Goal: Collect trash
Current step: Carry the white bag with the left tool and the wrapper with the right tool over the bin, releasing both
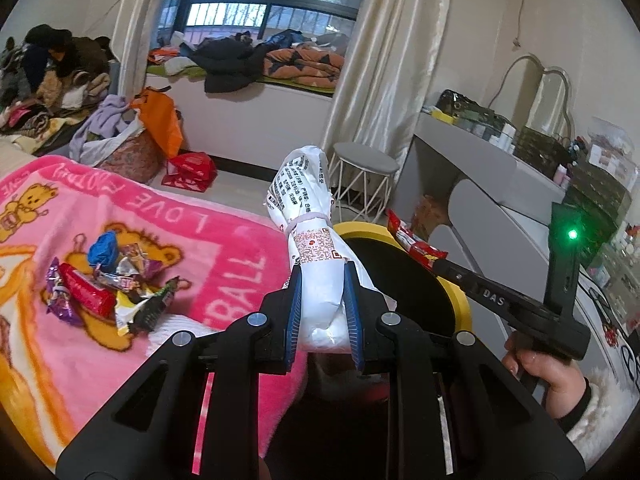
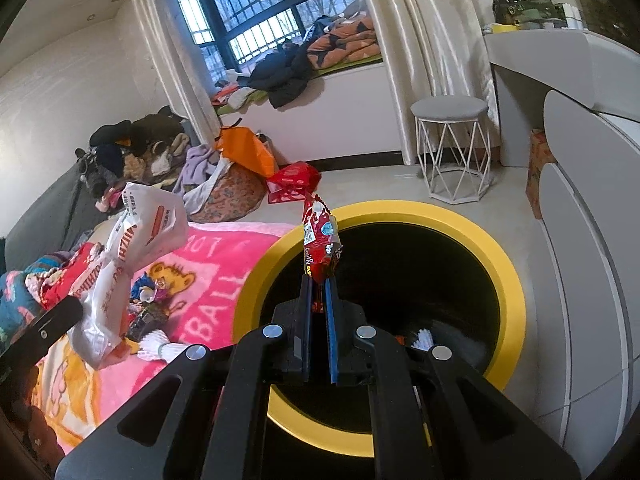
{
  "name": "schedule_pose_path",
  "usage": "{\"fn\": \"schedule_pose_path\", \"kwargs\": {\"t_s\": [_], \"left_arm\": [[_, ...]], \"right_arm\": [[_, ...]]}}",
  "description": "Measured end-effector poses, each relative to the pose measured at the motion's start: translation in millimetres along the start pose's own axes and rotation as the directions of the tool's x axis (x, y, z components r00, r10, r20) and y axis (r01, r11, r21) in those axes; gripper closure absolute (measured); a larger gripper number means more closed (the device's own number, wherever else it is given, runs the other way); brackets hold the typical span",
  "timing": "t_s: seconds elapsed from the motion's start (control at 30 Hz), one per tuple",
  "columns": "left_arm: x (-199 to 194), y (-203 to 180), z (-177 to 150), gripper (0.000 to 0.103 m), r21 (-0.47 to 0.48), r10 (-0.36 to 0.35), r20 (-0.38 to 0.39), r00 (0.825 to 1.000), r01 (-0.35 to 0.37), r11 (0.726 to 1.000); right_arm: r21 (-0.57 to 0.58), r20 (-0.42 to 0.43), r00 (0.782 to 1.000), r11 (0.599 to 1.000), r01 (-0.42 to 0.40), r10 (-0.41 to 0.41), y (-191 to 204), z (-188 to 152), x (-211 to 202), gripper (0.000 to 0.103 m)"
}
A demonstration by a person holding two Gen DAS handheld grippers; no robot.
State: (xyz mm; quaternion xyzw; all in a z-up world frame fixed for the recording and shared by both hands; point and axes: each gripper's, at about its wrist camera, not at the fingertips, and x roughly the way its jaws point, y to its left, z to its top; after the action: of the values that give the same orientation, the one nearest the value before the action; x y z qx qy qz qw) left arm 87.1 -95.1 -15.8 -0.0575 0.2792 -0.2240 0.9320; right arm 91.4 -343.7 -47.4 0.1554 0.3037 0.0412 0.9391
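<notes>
Already my left gripper point(image 1: 322, 280) pinches a white bag point(image 1: 310, 216) and my right gripper point(image 2: 319, 280) a red wrapper point(image 2: 320, 240) above the bin point(image 2: 508, 276); a wrapper pile point(image 1: 112, 280) waits mid-left on the blanket point(image 1: 224, 248).

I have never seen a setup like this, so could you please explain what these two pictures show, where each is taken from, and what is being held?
A person holds two hand-held grippers, each with a fisheye camera looking along its fingers. The left view shows the left gripper shut on a white plastic wrapper. The right view shows the right gripper shut on a red snack wrapper above a yellow-rimmed bin. More wrappers lie piled on the pink blanket. The hand carrying the right gripper also shows in the left view.
</notes>
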Motion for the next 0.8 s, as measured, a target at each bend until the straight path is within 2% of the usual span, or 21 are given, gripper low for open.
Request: {"fn": "schedule_pose_path", "kwargs": {"t_s": [0.8], "left_arm": [[40.8,-53.2,-14.3,0.088,0.113,-0.095,-0.078,0.992,0.104,0.988]], "right_arm": [[0.091,-0.01,0.993,0.989,0.119,-0.119,-38.8,-3.2,6.3,0.096]]}}
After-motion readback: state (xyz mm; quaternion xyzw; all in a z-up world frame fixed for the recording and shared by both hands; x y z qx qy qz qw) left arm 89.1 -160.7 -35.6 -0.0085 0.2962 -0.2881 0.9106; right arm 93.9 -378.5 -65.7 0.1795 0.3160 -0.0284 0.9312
